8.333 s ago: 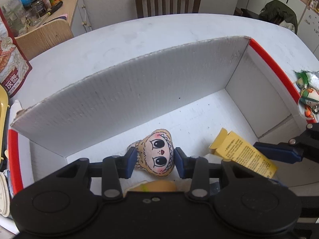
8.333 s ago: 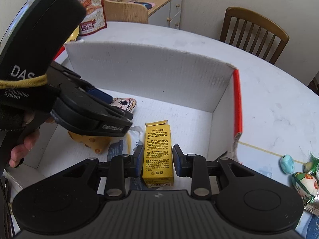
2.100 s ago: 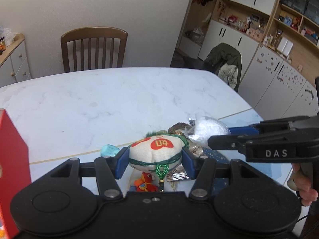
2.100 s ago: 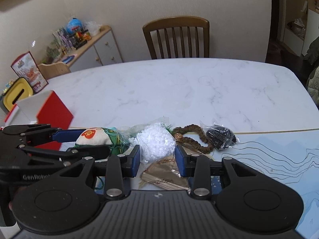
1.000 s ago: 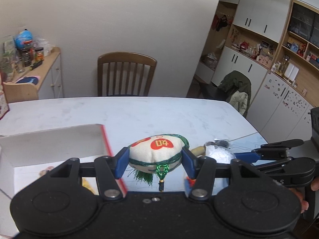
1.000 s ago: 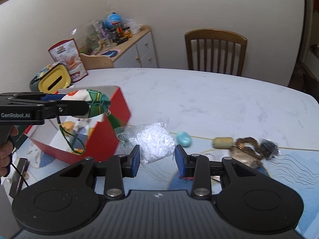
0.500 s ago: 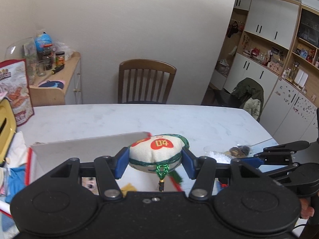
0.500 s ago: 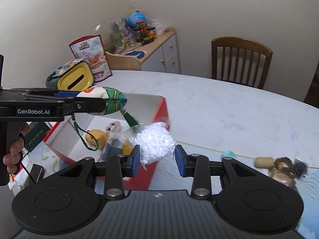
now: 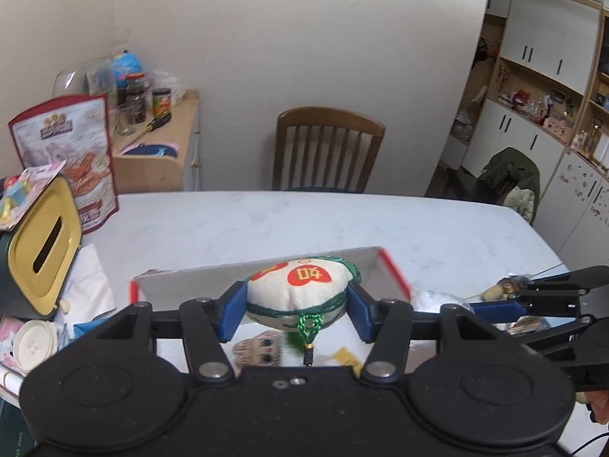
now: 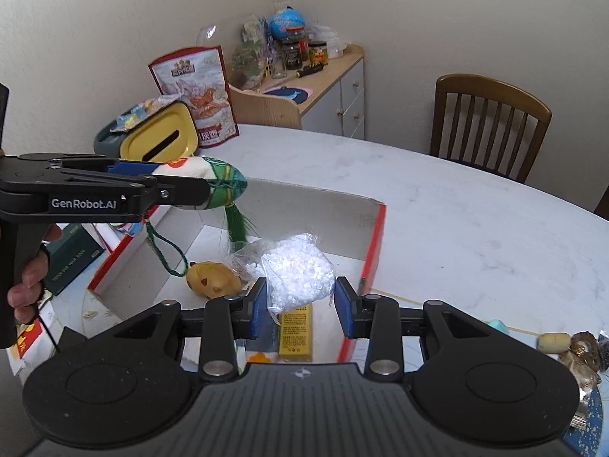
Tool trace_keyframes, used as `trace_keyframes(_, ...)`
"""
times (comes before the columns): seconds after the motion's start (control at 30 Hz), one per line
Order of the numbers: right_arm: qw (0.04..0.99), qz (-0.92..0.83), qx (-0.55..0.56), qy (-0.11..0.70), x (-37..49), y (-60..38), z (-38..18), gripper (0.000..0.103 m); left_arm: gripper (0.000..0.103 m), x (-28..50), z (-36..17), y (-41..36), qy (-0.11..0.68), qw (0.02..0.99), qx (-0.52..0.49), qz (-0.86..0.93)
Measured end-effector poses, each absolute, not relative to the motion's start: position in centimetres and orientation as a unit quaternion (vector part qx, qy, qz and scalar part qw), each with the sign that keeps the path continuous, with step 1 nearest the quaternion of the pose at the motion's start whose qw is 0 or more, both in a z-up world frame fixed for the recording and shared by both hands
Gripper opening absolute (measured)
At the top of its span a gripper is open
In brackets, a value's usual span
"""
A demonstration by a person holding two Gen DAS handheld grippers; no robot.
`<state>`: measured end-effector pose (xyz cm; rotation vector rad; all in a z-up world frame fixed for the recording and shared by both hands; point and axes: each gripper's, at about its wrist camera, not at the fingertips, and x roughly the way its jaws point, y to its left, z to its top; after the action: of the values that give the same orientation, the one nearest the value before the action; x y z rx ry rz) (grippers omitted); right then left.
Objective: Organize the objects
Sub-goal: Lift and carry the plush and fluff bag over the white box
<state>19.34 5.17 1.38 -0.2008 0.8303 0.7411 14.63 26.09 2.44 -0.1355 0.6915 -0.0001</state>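
My left gripper is shut on a cream embroidered sachet with green cord and a tassel. It hangs in the air above the open red-edged cardboard box. In the right wrist view the same sachet sits over the box's left side. My right gripper is shut on a clear bag of white beads, held over the box near its right wall. Inside lie a yellow plush, a yellow carton and a doll-face plush.
A yellow-lidded tissue box and a snack pouch stand left of the box. Small items, a bead bracelet among them, lie on the table at the right. A wooden chair stands at the far edge.
Both grippers have carried their loads leftward, from beside the box's red right wall to above its inside. Neither grip has changed.
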Motion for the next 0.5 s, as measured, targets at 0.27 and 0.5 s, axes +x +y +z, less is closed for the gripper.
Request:
trace_keyframes(0.27,0.843,0.326,-0.108,0.414,21.0,8.4,-1.3,0.036,0.055,15.8,-0.5,28.9,0.375,0.924,-0.061,0.027)
trace_keyframes(0.5,0.843,0.304,-0.132,0.424,22.0,11.3,-3.9,0.036,0.055,17.2,-2.7,28.8,0.4,0.916,-0.016,0.029)
